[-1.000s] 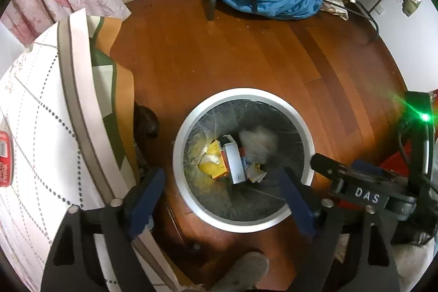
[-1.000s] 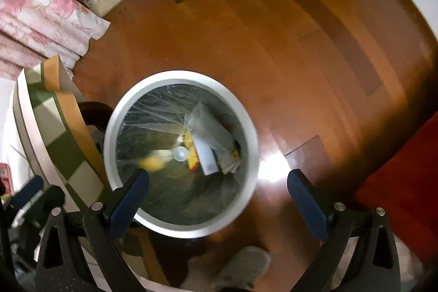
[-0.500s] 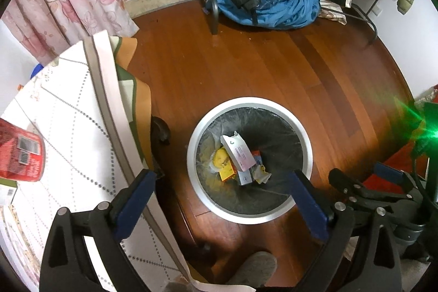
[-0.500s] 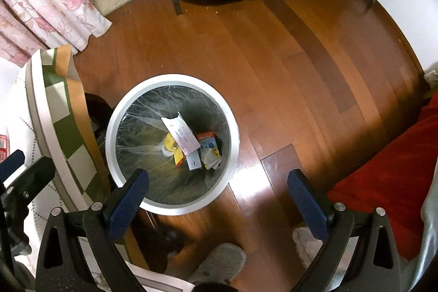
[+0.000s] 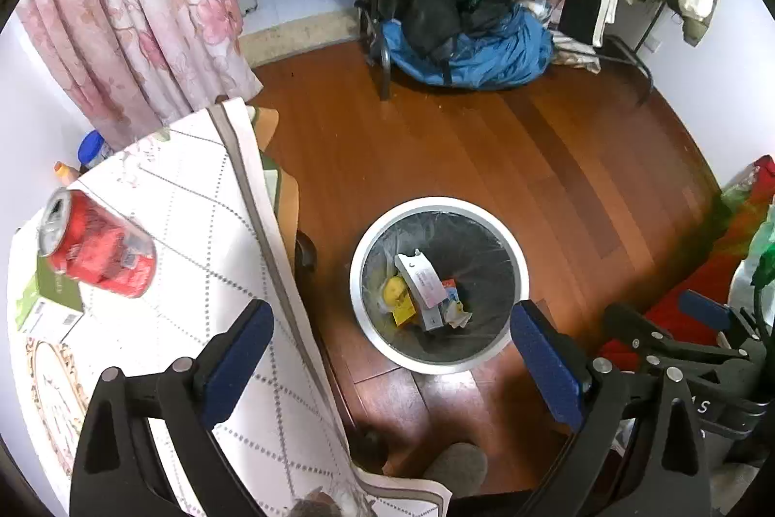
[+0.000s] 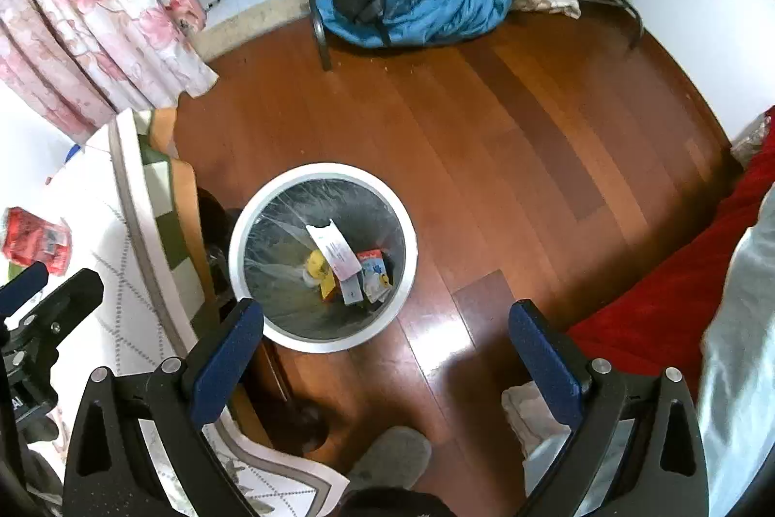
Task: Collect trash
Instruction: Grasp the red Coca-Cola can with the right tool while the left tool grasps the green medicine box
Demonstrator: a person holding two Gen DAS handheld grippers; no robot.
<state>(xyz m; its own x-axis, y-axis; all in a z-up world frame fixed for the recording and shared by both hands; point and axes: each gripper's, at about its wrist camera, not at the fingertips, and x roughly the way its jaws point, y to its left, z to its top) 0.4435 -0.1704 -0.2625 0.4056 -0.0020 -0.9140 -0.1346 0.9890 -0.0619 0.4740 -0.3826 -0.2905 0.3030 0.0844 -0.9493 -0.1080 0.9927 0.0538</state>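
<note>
While both grippers, left [image 5: 391, 359] and right [image 6: 386, 354], gape wide and empty, wrappers [image 5: 420, 291] lie inside the bin [image 5: 438, 364] below.

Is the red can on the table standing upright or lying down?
Lying down: the red can rests on its side on the tablecloth.

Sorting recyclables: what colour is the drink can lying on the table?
Red metal drink can; clearest in the left wrist view.
</note>
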